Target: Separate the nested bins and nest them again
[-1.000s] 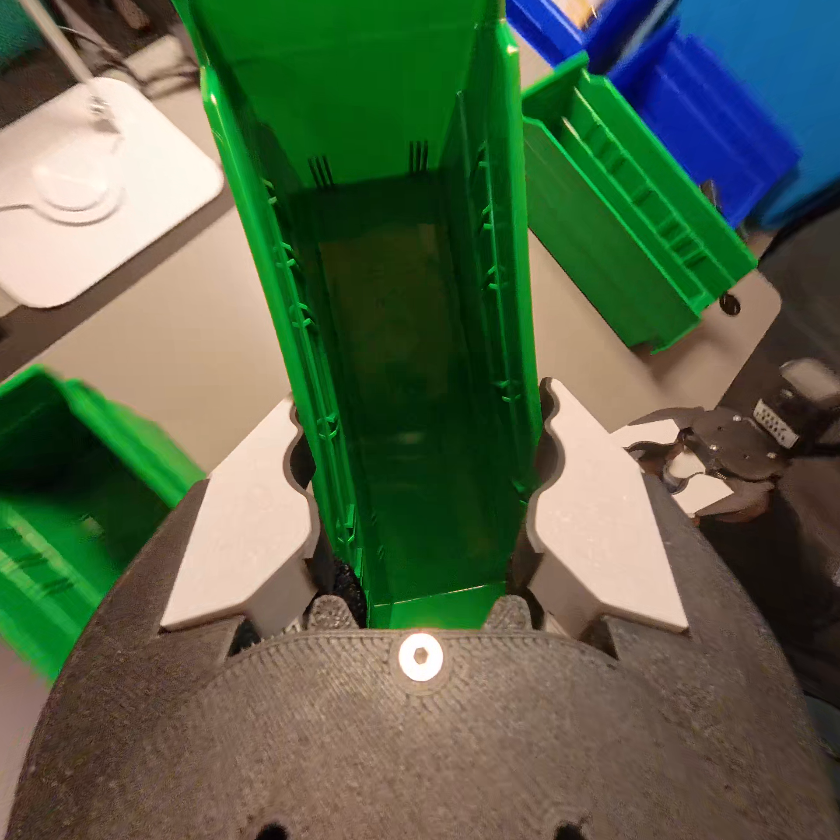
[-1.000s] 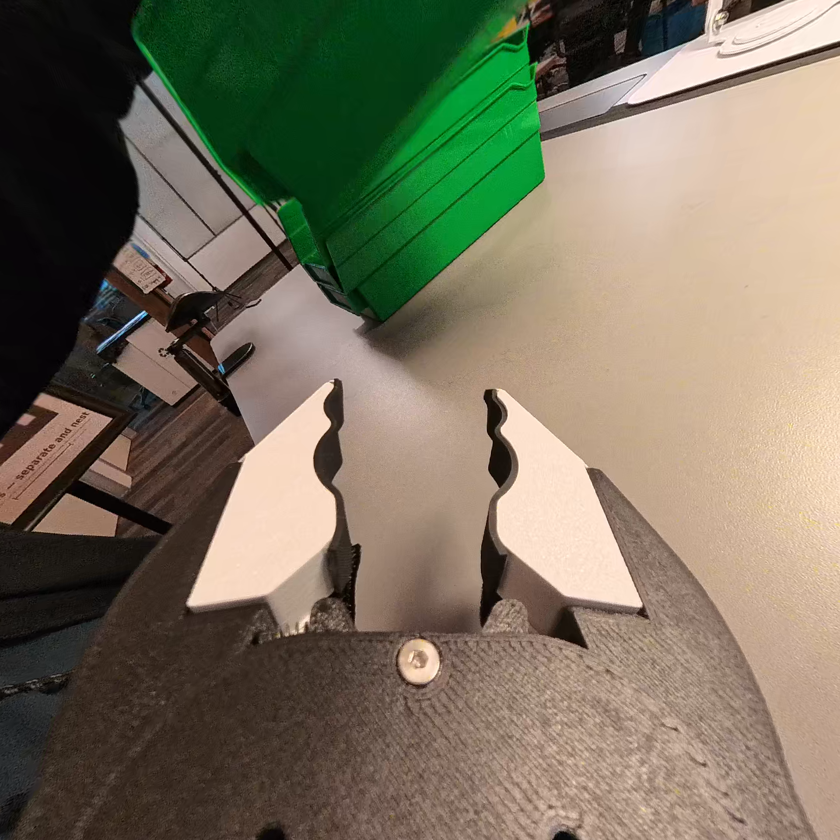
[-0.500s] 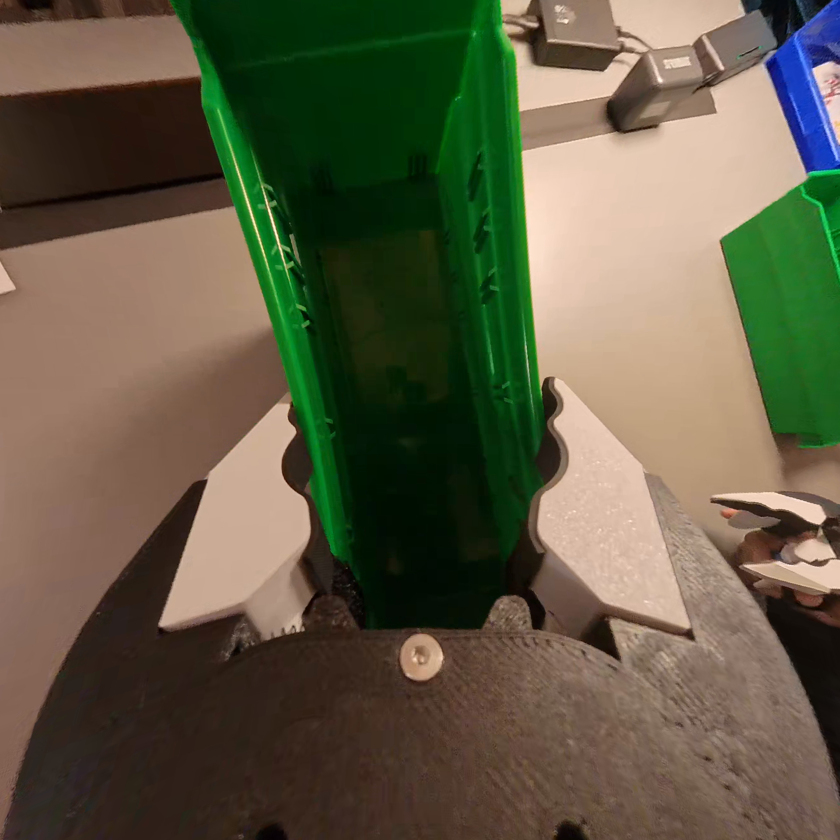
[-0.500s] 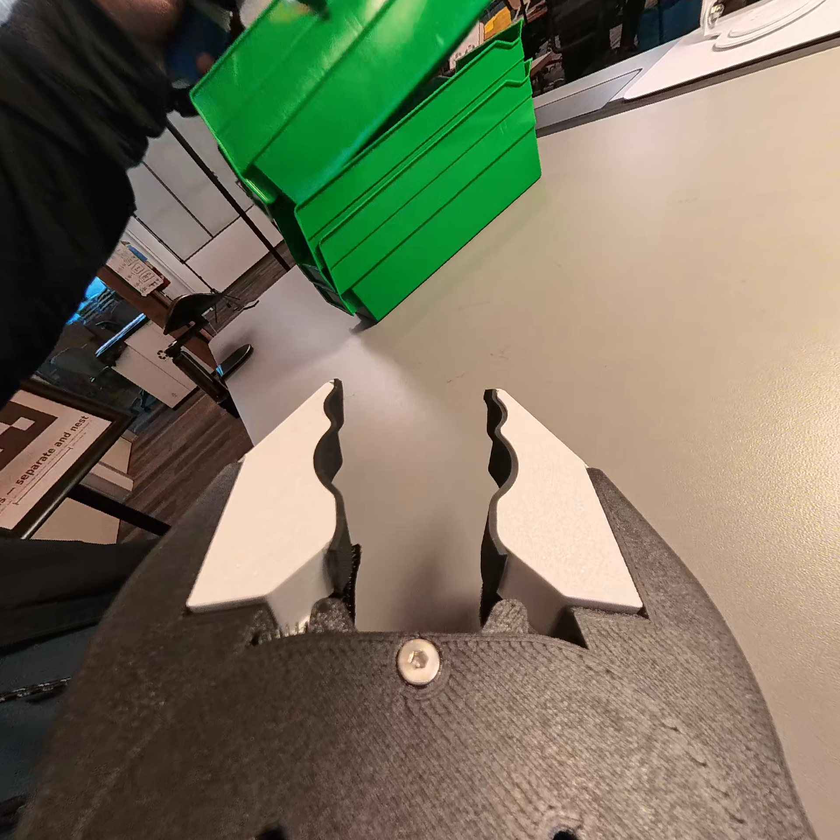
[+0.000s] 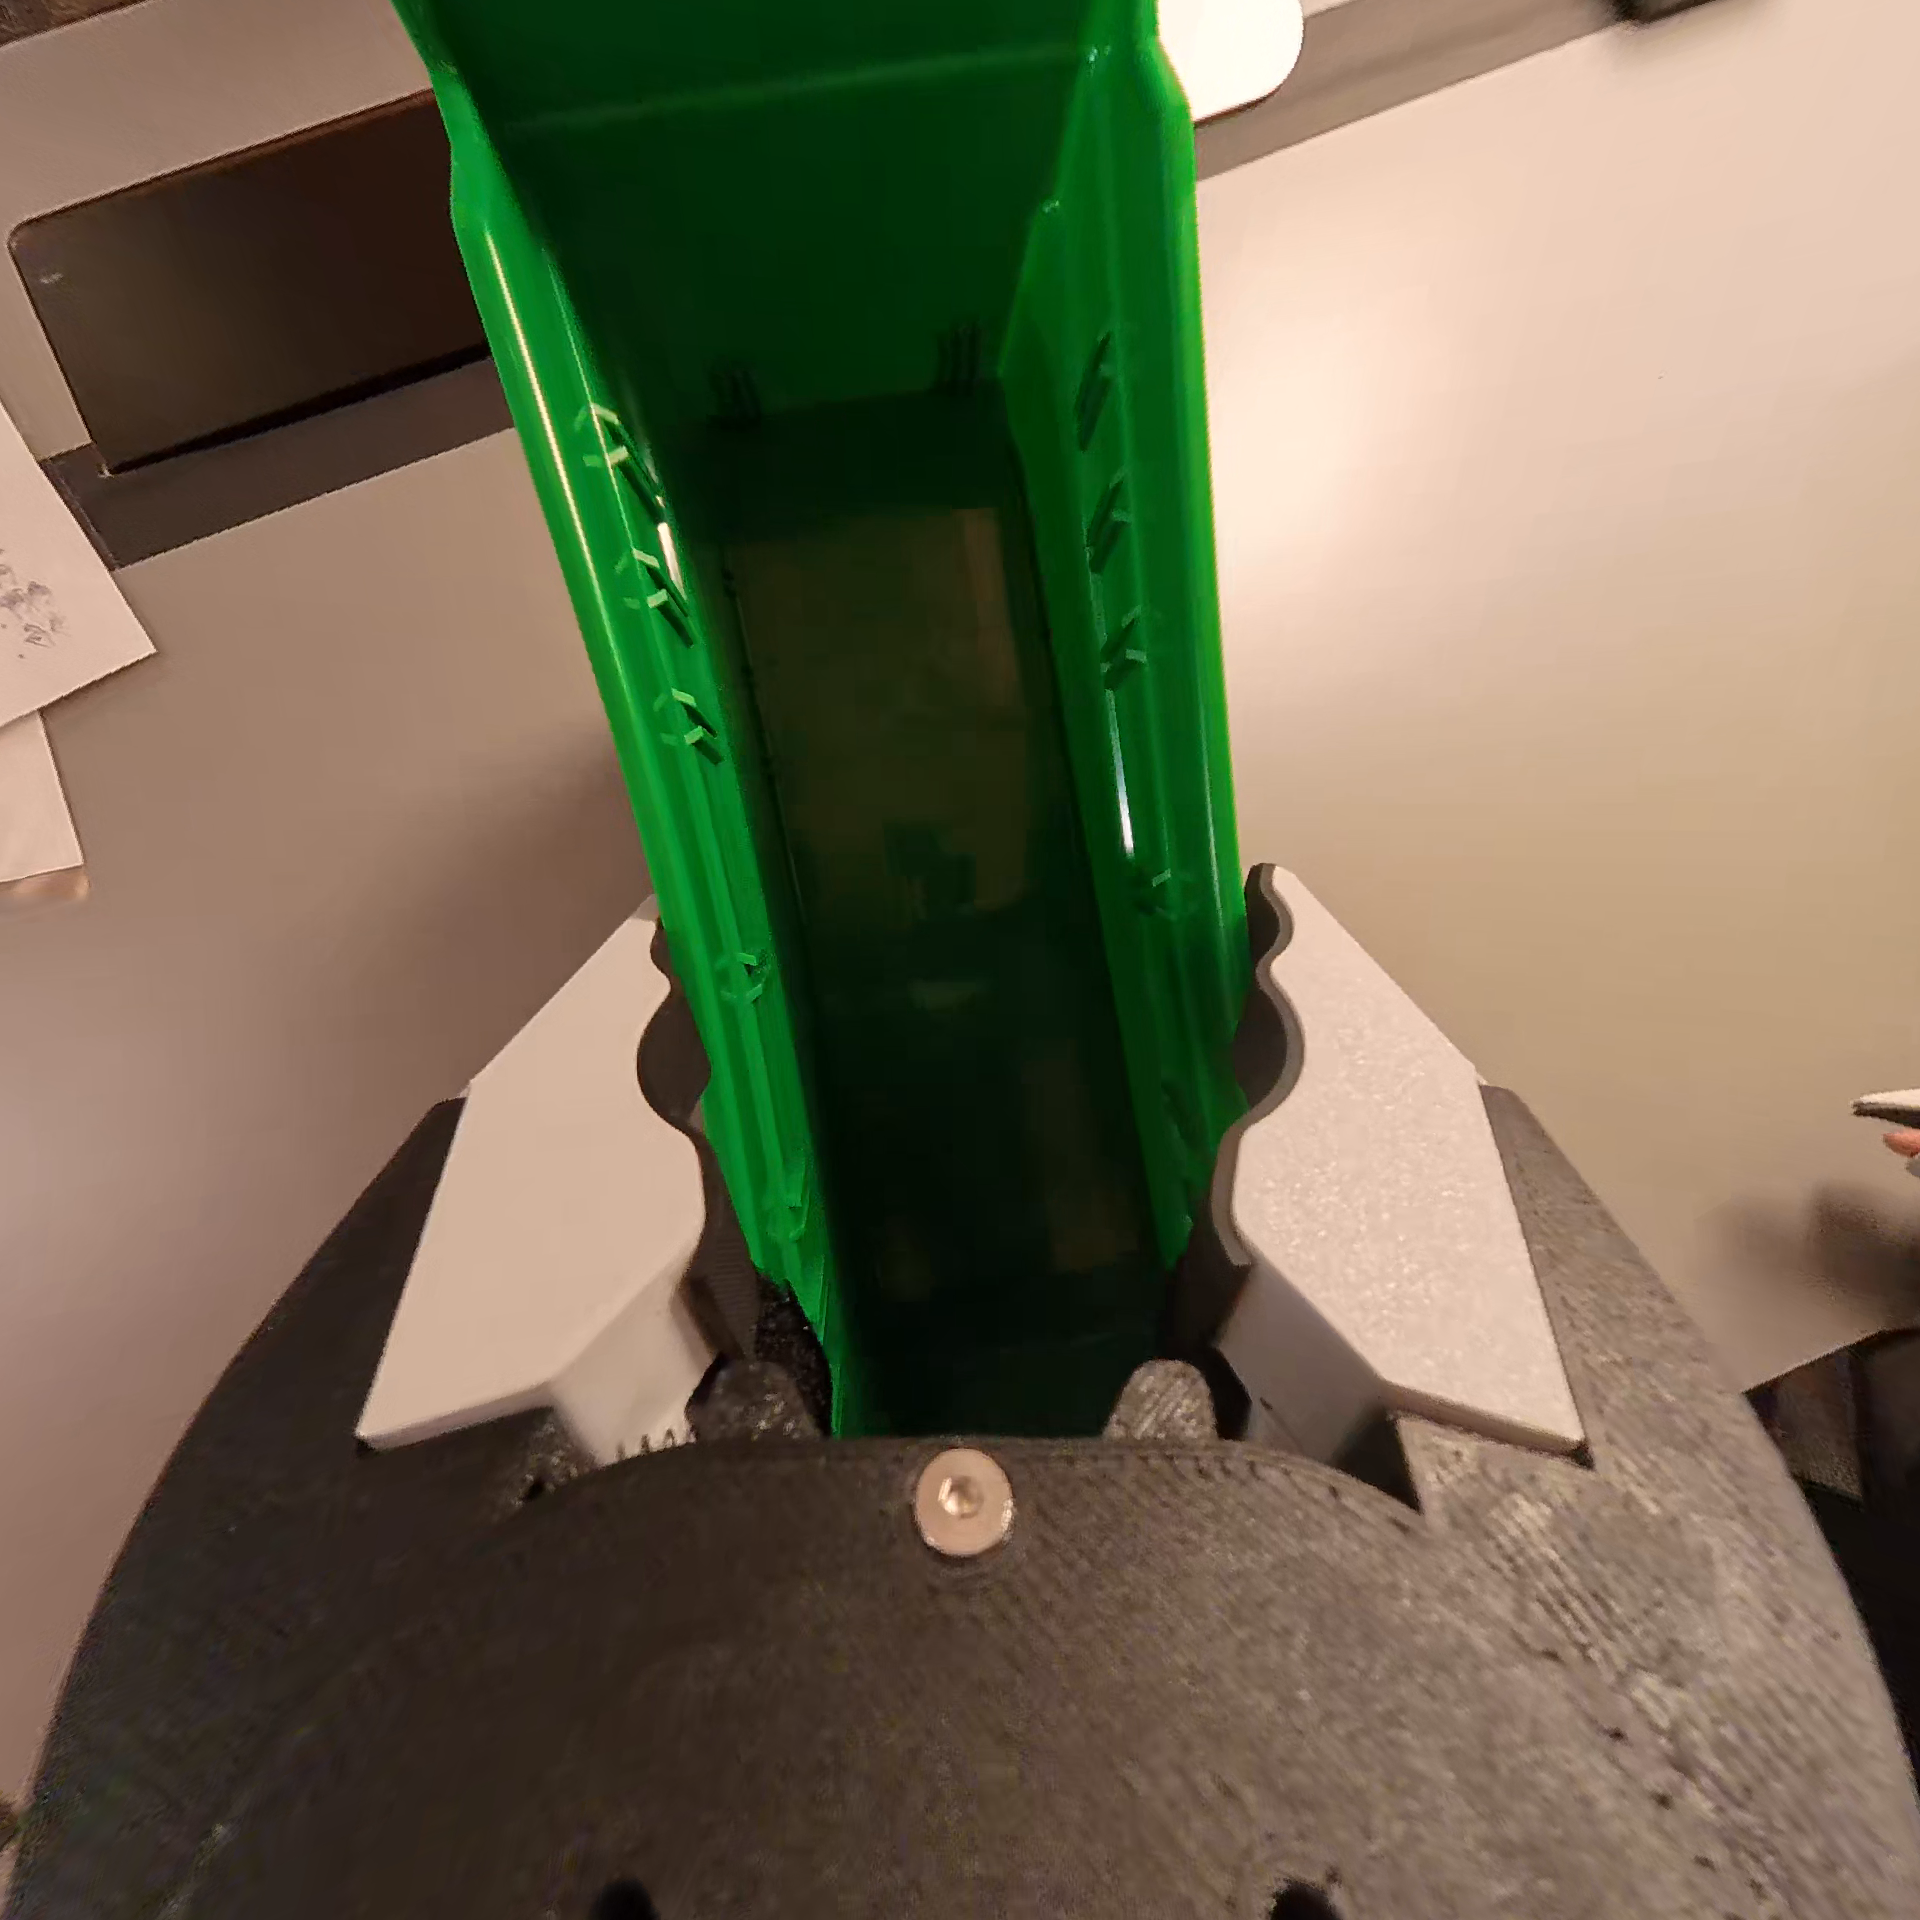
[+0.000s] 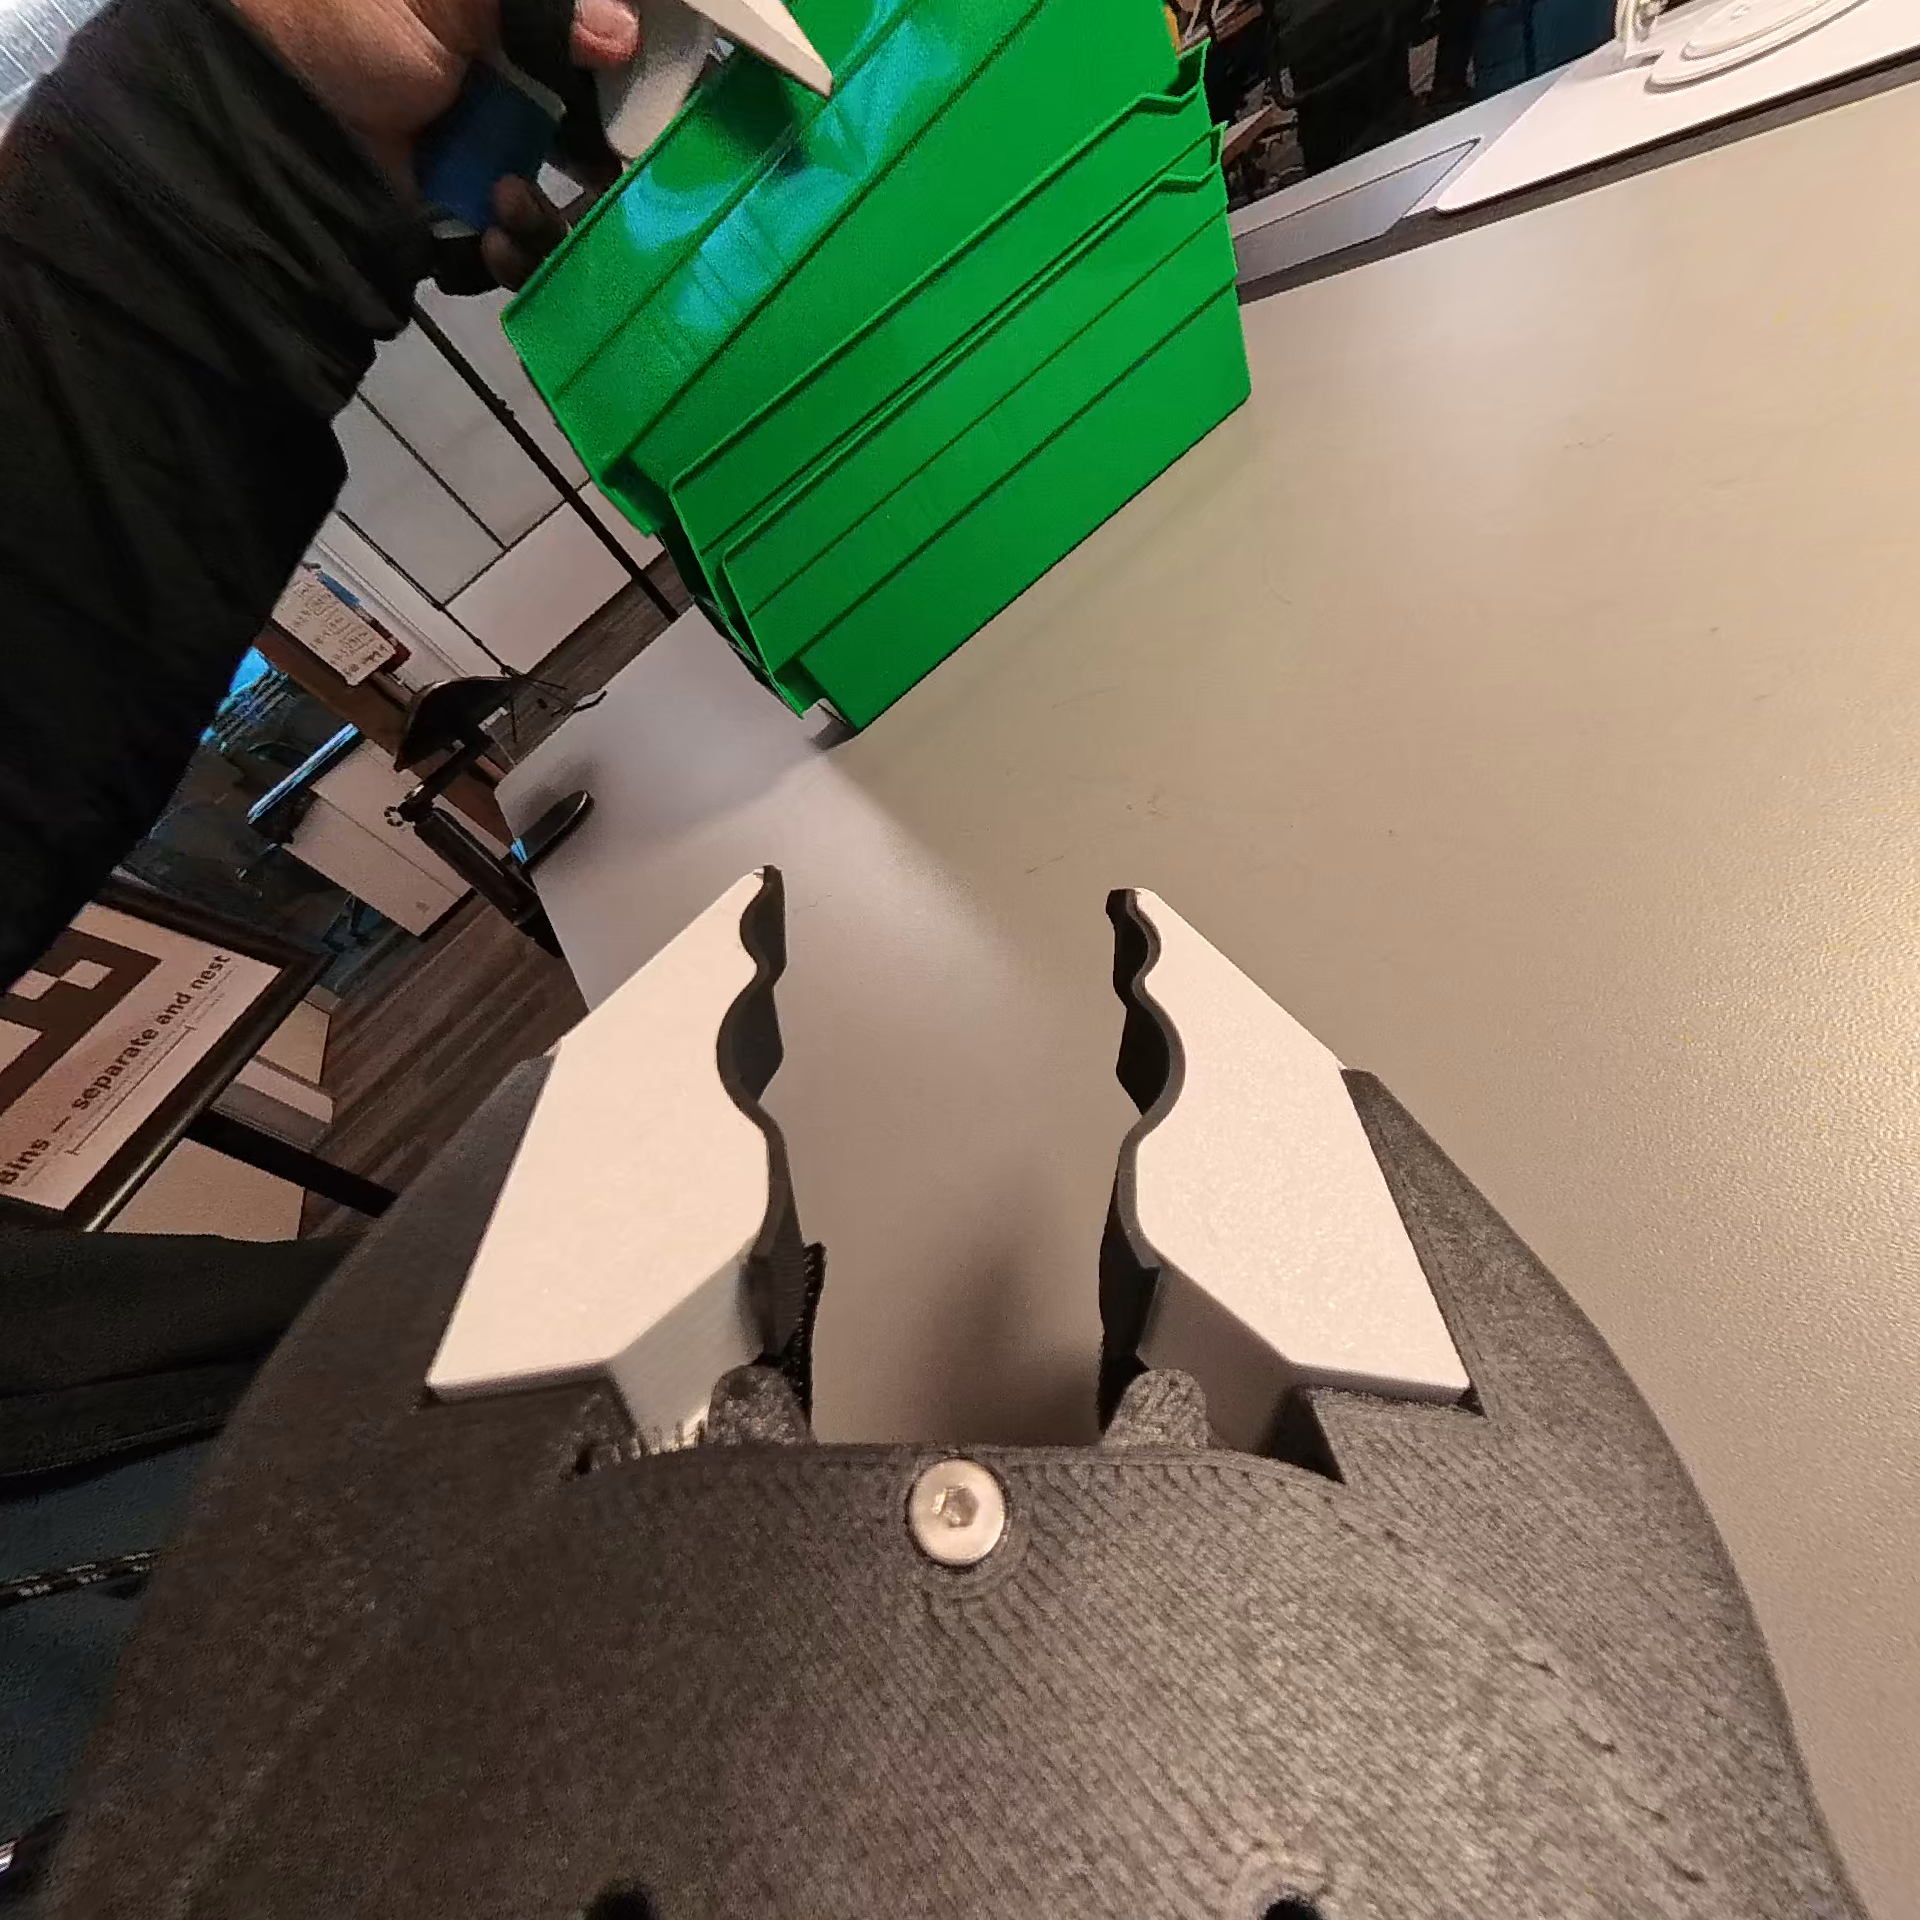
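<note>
My left gripper (image 5: 961, 935) is shut on a green bin (image 5: 831, 416): both pads lie against its long side walls, and the bin points away from me. In the right wrist view this bin (image 6: 727, 239) sits tilted on top of a stack of nested green bins (image 6: 997, 468) on the grey table (image 6: 1507, 831), with a left gripper finger (image 6: 769, 42) at its upper rim. My right gripper (image 6: 945, 904) is open and empty, low over the table, in front of the stack and apart from it. A tip of it shows at the right edge of the left wrist view (image 5: 1886, 1110).
A person's hand and black sleeve (image 6: 156, 416) hold the left gripper. A framed sign (image 6: 125, 1070) and a black clamp stand (image 6: 468, 800) stand beyond the table's left edge. A white pad (image 6: 1714, 94) lies at the far side. Paper sheets (image 5: 52, 623) lie at the left.
My left gripper has swung the green bin round and lowered it onto the stack of nested bins. The bin has stayed in its grasp. My right gripper has stayed open and still.
</note>
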